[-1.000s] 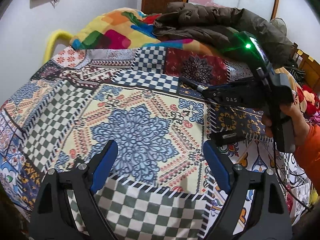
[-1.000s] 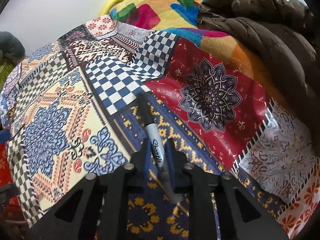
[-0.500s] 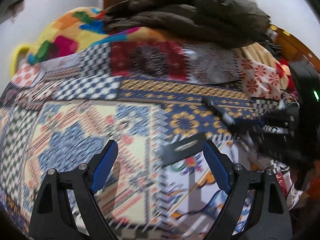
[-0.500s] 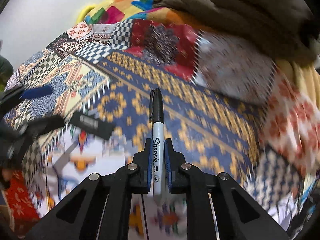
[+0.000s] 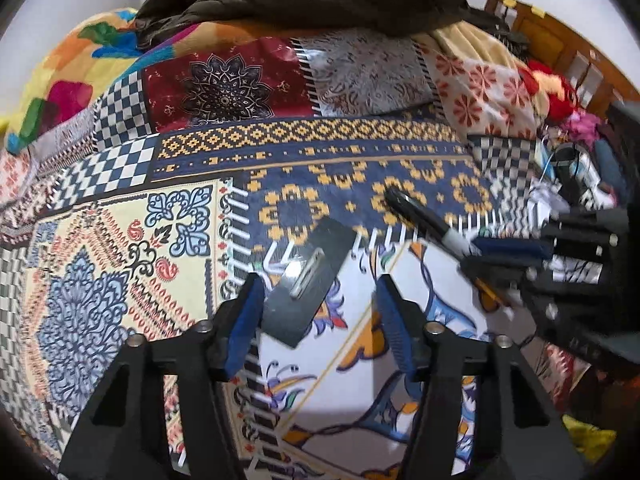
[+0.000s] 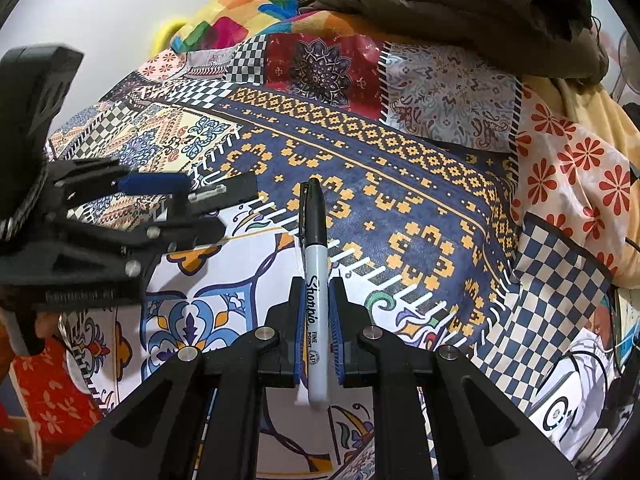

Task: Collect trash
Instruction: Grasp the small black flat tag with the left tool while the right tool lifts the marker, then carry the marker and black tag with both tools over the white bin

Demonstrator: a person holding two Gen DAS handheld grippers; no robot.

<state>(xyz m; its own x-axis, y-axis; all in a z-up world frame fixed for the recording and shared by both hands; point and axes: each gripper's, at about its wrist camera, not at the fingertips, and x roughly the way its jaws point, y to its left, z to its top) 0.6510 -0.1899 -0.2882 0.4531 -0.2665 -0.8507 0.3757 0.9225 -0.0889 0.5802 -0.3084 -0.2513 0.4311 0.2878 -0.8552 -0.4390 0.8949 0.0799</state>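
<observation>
My right hand-held gripper (image 6: 316, 334) is clamped on a Sharpie marker (image 6: 315, 264), cap pointing forward, and has carried it off the red mandala patch to above the blue-and-yellow section of the patchwork bedspread (image 6: 420, 208), clear of the cloth. My left hand-held gripper (image 5: 320, 316), which stood wide over the cream panel a second ago, has swung right and narrowed to a partly open span around a flat black card with a metal clip (image 5: 308, 284), which lies on the bedspread between the blue pads (image 5: 245, 322). No contact is confirmed. Judgement: one item is secured and a second pickup is being set up. No trash bin is visible.
</observation>
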